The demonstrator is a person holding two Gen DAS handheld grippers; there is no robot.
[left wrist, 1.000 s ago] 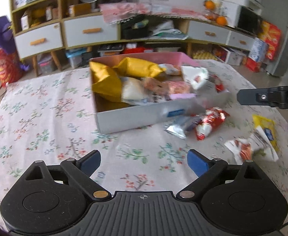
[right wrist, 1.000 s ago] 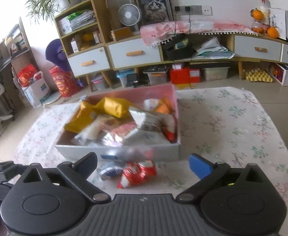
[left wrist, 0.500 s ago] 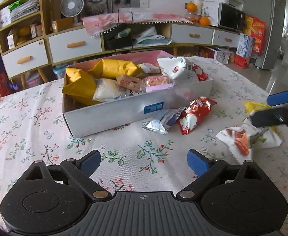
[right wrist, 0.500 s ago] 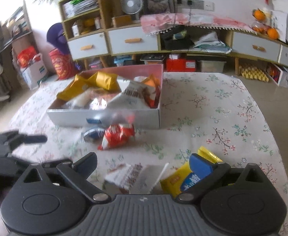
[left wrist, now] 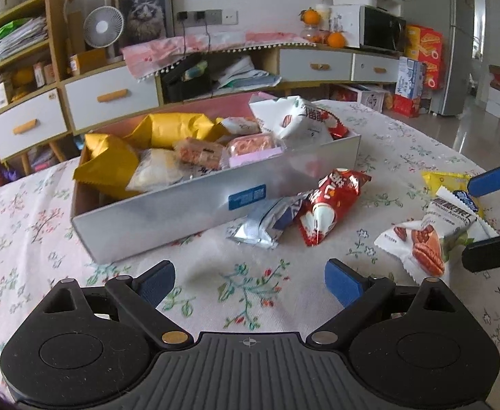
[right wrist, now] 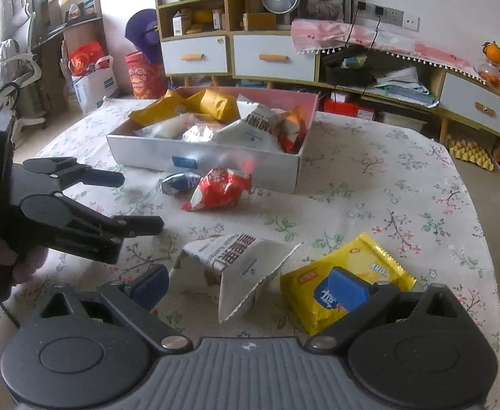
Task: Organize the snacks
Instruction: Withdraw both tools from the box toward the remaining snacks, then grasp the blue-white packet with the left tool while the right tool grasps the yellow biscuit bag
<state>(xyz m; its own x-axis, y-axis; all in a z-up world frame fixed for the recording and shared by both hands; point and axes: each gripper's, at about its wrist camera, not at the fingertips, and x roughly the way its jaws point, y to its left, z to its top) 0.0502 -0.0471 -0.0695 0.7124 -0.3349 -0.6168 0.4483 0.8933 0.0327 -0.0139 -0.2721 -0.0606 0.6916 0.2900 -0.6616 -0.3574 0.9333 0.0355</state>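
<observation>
The right claw (right wrist: 250, 285) is wide open around the white snack bag (right wrist: 236, 266); the left claw (left wrist: 250, 278) hangs open nearby.

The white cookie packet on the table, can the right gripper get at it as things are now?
Probably yes. The right gripper is open, with the white cookie packet lying between its fingers and nothing covering it; the yellow packet lies close beside.

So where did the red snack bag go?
The red snack bag lies on the flowery tablecloth, just outside the front wall of the snack box. It touches a silver-blue packet on its left in the left wrist view.
</observation>
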